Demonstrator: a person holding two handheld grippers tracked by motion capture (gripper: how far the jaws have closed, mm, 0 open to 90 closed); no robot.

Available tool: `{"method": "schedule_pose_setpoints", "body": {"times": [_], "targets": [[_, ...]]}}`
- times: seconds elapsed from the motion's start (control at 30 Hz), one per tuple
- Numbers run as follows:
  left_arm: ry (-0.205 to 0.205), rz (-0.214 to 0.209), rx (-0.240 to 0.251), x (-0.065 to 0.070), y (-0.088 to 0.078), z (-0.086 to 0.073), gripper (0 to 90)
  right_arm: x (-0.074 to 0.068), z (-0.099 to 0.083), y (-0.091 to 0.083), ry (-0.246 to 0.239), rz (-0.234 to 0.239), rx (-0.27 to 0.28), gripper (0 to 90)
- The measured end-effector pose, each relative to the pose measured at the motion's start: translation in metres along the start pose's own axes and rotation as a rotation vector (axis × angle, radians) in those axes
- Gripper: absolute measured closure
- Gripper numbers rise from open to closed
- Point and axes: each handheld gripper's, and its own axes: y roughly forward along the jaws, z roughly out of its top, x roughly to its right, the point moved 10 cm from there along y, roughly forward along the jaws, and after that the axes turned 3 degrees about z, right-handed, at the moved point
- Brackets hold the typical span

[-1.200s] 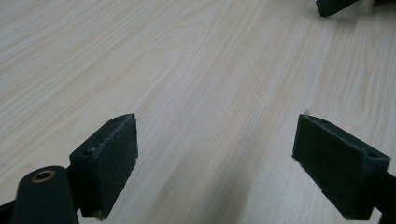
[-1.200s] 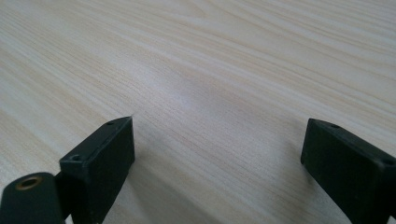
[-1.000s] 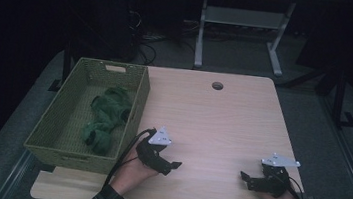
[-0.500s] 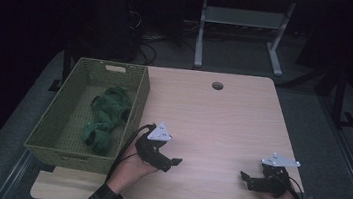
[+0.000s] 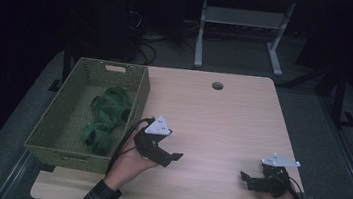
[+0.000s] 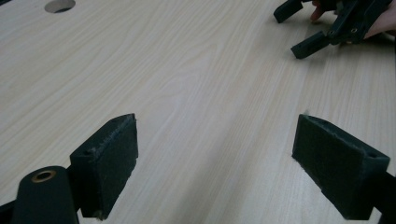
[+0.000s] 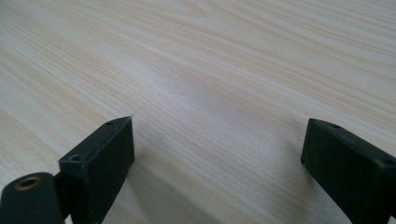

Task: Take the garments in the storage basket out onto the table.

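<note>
A woven olive basket (image 5: 56,121) stands at the table's left side with crumpled green cloth (image 5: 104,116) inside it. My left gripper (image 5: 175,157) is held just right of the basket, above the tabletop, open with nothing between its jaws. In the left gripper view its jaws (image 6: 215,163) stand wide apart over bare wood, and the right gripper (image 6: 327,23) appears at the top right. My right gripper (image 5: 247,179) rests low near the table's front right, open and holding nothing. Its own view shows the gripper (image 7: 215,163) with bare wood between the jaws.
The light wooden table (image 5: 222,120) has a round cable hole (image 5: 217,86) near its far edge. A white metal stand (image 5: 237,31) is on the floor beyond the table. Dark floor surrounds the table on all sides.
The left hand has lifted and shifted slightly away from the front edge with its gripper. The right gripper has stayed in place.
</note>
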Motion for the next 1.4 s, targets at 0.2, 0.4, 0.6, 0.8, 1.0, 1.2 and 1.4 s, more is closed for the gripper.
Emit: {"method": "schedule_pose_setpoints", "body": {"times": [0.2,0.4,0.6,0.8,1.0,1.2,1.4], "targets": [[0.014,-0.001,0.006,-0.003,-0.004,0.008,13.5,0.000,0.000,0.000,0.001,0.000,0.000,9.3],[0.014,-0.002,0.014,-0.009,-0.005,0.019,13.9,0.000,0.000,0.000,0.000,0.000,0.000,9.2],[0.043,-0.026,0.009,-0.013,-0.009,0.029,13.9,0.000,0.000,0.000,0.000,0.000,0.000,9.2],[0.031,-0.051,-0.026,-0.022,-0.019,0.032,13.9,0.000,0.000,0.000,0.000,-0.001,0.000,9.3],[0.033,-0.059,-0.022,-0.031,-0.027,0.040,13.9,0.000,0.000,0.000,0.002,-0.003,0.001,9.4],[0.039,-0.033,-0.033,-0.038,-0.032,0.037,13.9,0.000,0.001,0.001,0.006,-0.005,0.000,9.4],[0.015,0.023,-0.019,-0.053,-0.048,0.034,13.9,0.000,0.001,0.001,0.006,-0.005,0.000,9.4]]}}
